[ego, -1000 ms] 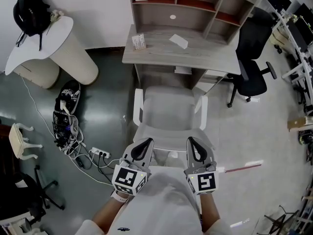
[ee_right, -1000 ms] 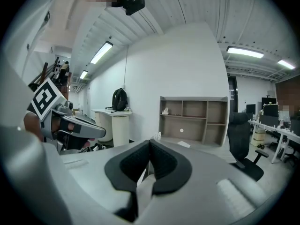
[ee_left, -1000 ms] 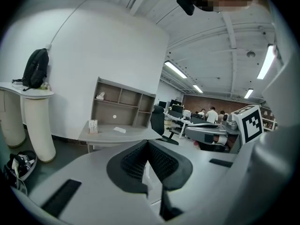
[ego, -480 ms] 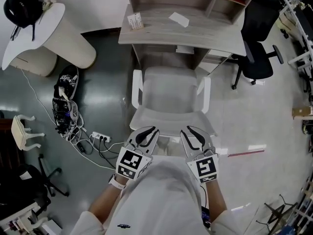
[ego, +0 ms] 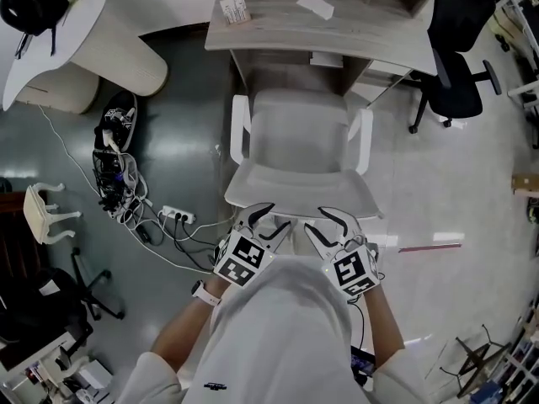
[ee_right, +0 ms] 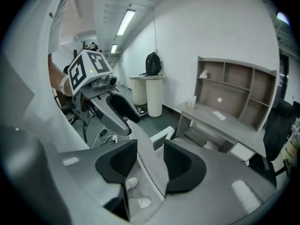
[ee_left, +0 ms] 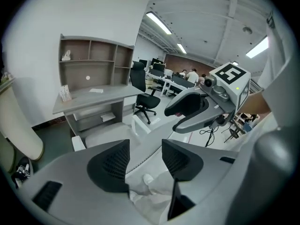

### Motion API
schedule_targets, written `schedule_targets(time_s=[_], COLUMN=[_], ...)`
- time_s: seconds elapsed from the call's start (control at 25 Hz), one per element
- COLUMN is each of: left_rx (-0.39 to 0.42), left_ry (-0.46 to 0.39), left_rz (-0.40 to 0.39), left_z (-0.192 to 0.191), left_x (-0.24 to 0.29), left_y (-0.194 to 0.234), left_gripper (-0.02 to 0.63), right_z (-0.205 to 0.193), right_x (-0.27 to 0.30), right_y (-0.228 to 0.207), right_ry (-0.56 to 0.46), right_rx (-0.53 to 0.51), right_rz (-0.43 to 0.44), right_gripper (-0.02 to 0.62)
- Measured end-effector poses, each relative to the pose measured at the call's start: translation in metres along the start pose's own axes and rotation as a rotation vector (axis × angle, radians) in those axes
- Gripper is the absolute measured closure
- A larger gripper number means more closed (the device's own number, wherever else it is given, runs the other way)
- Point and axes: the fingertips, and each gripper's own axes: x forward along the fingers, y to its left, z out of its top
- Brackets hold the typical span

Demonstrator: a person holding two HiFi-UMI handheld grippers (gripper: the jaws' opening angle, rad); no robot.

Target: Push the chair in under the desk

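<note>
A light grey chair with white armrests stands in front of the grey desk, its seat partly under the desktop. Both grippers sit at the top edge of the chair's backrest, near my body. My left gripper has just been opening its jaws, and the backrest edge runs between them. My right gripper has also just been opening, and it straddles the same edge. Neither pair of pads visibly presses on the backrest. Each gripper shows in the other's view: the right gripper and the left gripper.
A black office chair stands right of the desk. Cables and a power strip lie on the floor at the left, beyond a white round table. Papers rest on the desk, with a shelf unit above.
Both grippers have dropped onto the top edge of the backrest and tipped downward. Their jaws, shut a second ago, now stand apart over that edge.
</note>
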Motion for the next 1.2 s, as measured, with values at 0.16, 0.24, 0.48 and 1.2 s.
schedule_targets(time_s=[0.16, 0.24, 0.48, 1.2], left_rx=[0.025, 0.043, 0.109, 0.398], left_ry=[0.068, 0.098, 0.157, 0.375], left_rz=[0.001, 0.005, 0.048, 0.089], left_z=[-0.019, -0.026, -0.044, -0.074], left_x=[0.017, 0.023, 0.036, 0.061], left_y=[0.001, 0.003, 0.013, 0.030], left_gripper=[0.376, 0.373, 0.348, 0.428], right_z=[-0.027, -0.040, -0.072, -0.108], right_x=[0.019, 0.027, 0.039, 0.054], right_y=[0.009, 0.010, 0.009, -0.002], right_ry=[0.081, 0.114, 0.193, 0.292], right_rx=[-0.050, -0.083, -0.132, -0.195], right_rz=[0.038, 0.049, 0.047, 0.039], right_gripper=[0.405, 0.405, 0.405, 0.446])
